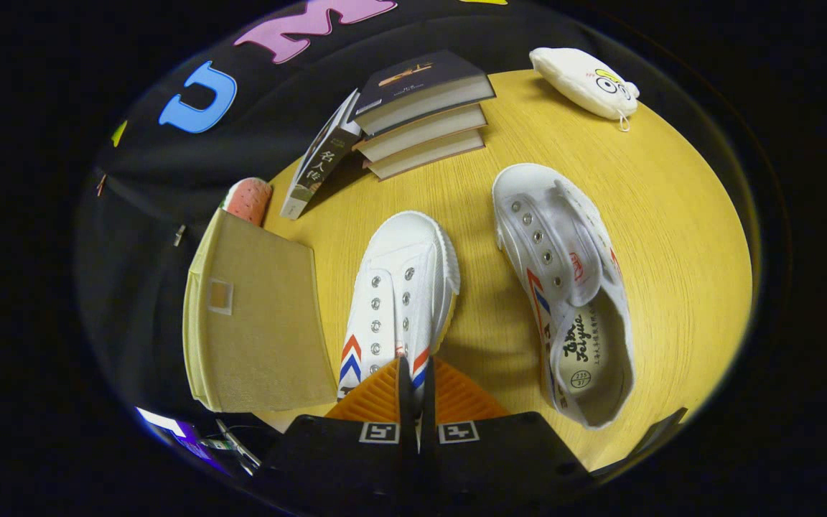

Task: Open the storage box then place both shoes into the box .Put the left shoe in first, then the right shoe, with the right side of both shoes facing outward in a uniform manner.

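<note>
Two white canvas shoes with red and blue chevrons lie on the round yellow table [672,237]. One shoe [403,287] points away from me, its rear end right at my gripper [413,362]. The fingers are pressed nearly together, with a thin white strip of that shoe's rear part pinched between them. The other shoe [564,287] lies tilted on its side to the right of the fingers, with its opening and insole showing. To the left of the fingers stands the beige fabric storage box [255,323], its lid down.
A stack of three books [421,108] lies beyond the shoes, with another book [320,161] leaning against it. A white pouch with cartoon eyes [586,82] sits at the table's far edge. Something pink and speckled [248,199] peeks out behind the box.
</note>
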`<control>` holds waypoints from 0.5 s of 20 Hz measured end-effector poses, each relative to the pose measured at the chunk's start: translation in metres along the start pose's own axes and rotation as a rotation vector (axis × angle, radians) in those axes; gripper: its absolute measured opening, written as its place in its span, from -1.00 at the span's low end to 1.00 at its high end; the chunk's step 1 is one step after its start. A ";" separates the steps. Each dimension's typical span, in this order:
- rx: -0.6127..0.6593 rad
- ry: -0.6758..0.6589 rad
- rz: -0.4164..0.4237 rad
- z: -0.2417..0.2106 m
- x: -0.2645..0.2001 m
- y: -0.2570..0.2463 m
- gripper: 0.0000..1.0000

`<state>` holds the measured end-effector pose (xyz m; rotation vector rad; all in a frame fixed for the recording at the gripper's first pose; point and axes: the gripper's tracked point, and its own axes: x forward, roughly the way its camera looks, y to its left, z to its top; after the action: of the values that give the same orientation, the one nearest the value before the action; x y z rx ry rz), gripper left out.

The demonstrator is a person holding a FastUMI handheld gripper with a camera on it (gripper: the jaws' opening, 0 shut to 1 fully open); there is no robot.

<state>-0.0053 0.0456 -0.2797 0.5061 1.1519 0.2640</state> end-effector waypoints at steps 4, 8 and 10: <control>0.008 -0.066 0.061 0.015 -0.037 0.028 -0.90; 0.002 -0.115 0.116 0.030 -0.072 0.062 -0.90; -0.020 -0.135 0.140 0.036 -0.088 0.083 -0.90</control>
<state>-0.0021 0.0684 -0.1556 0.5790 0.9831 0.3572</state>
